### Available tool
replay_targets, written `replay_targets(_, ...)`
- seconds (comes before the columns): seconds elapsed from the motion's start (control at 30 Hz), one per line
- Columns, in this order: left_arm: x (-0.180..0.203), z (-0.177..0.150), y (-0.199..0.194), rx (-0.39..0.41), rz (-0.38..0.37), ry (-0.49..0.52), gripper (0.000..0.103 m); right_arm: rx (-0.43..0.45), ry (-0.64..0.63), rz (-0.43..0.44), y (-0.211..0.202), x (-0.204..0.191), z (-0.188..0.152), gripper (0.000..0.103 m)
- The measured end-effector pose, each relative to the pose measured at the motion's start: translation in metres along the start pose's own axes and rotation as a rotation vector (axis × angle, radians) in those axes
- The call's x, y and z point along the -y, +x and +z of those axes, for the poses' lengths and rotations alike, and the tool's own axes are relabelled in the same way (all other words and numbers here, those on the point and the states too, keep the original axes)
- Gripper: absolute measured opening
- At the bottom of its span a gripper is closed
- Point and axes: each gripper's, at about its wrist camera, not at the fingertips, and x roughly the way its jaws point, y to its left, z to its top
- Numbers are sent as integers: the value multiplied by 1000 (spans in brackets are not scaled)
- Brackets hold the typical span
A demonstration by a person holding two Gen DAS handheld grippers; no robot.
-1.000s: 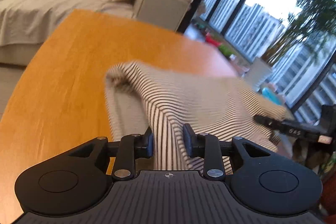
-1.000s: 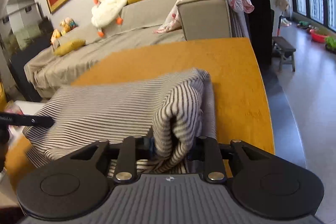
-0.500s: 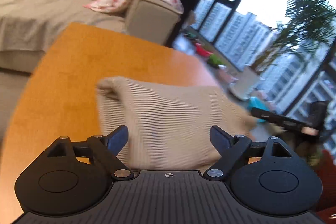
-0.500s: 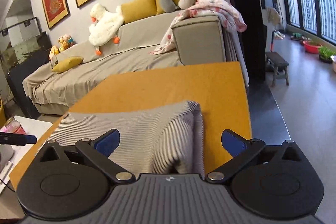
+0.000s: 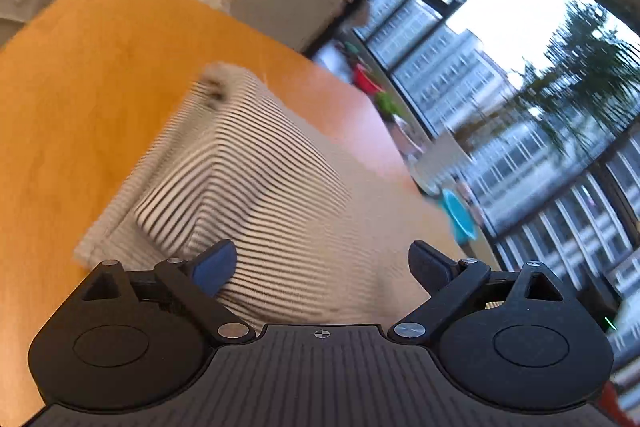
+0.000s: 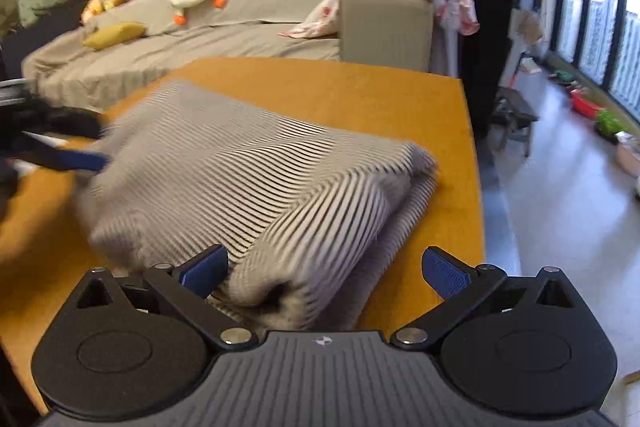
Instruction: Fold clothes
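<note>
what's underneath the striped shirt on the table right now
The folded striped shirt lies on the orange wooden table, bare around it. Whatever the cloth covers is hidden. Both the left gripper and right gripper are open at its near edge.

Your striped garment (image 6: 256,183) lies folded in a thick, rumpled bundle on the orange table (image 6: 360,95), near its right edge.

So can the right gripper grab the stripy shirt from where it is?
Probably yes. The right gripper is open, and the folded grey-and-white striped shirt on the orange wooden table bulges right between its blue-padded fingers, with nothing in between.
</note>
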Motion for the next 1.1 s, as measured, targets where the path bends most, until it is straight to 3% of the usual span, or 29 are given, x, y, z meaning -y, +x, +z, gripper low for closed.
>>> replay_targets(0.13, 3, 16, 7, 35, 47, -1, 98, 78, 45, 46, -17, 5, 16, 103)
replay_targets(0.27, 23, 11, 4, 35, 24, 56, 98, 149, 24, -33, -10, 16, 33, 103)
replay_targets(0.33, 33, 2, 9, -9, -10, 75, 100, 132, 56, -58, 9, 24, 41, 103)
replay_targets(0.47, 52, -15, 18, -98, -78, 113, 100, 0, 88, -78, 55, 27, 39, 103)
replay_targets(0.53, 47, -16, 34, -133, -43, 104, 100, -37, 124, -87, 66, 22, 30, 103)
replay_targets(0.7, 28, 5, 54, -109, -34, 82, 101, 0, 231, -64, 39, 17, 11, 103)
replay_targets(0.93, 12, 29, 66, -76, -7, 58, 101, 9, 175, -39, 9, -21, -12, 103)
replay_targets(1.03, 23, 18, 50, -74, 42, 118, 101, -29, 176, 12, 4, -15, -3, 103)
replay_targets(1.1, 36, 8, 40, -67, 83, 214, 101, 18, 201, 33, -6, -5, 7, 103)
